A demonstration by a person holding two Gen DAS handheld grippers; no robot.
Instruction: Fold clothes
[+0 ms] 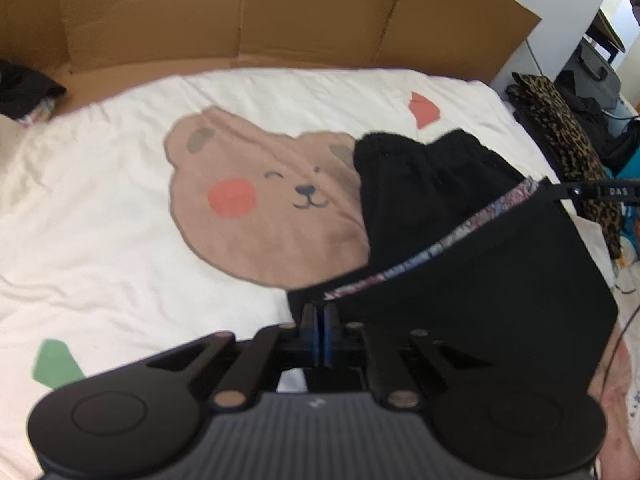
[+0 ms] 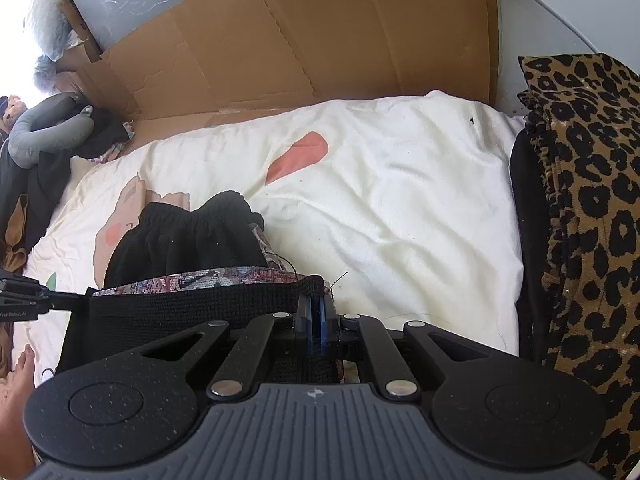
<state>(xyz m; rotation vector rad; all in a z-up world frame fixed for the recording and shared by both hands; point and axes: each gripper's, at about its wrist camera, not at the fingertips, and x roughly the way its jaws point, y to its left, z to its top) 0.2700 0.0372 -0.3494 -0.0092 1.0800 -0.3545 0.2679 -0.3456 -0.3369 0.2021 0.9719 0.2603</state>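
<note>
A black knit garment (image 1: 460,260) with a patterned inner trim (image 1: 440,246) is held up over the white bear-print bed cover (image 1: 120,220). Its top edge is stretched between my two grippers, and its bunched far end rests on the cover. My left gripper (image 1: 319,316) is shut on the edge's left corner. My right gripper (image 1: 558,192) grips the other corner at the right. In the right wrist view, my right gripper (image 2: 318,308) is shut on the garment (image 2: 180,240) at its corner, and my left gripper (image 2: 78,300) pinches the far corner at the left.
Flattened cardboard (image 1: 280,8) stands along the far side of the bed. A leopard-print garment (image 2: 592,220) lies over dark clothes at the right edge. A grey neck pillow (image 2: 44,132) and dark clothes sit at the far left. A person's bare skin (image 2: 18,384) shows at bottom left.
</note>
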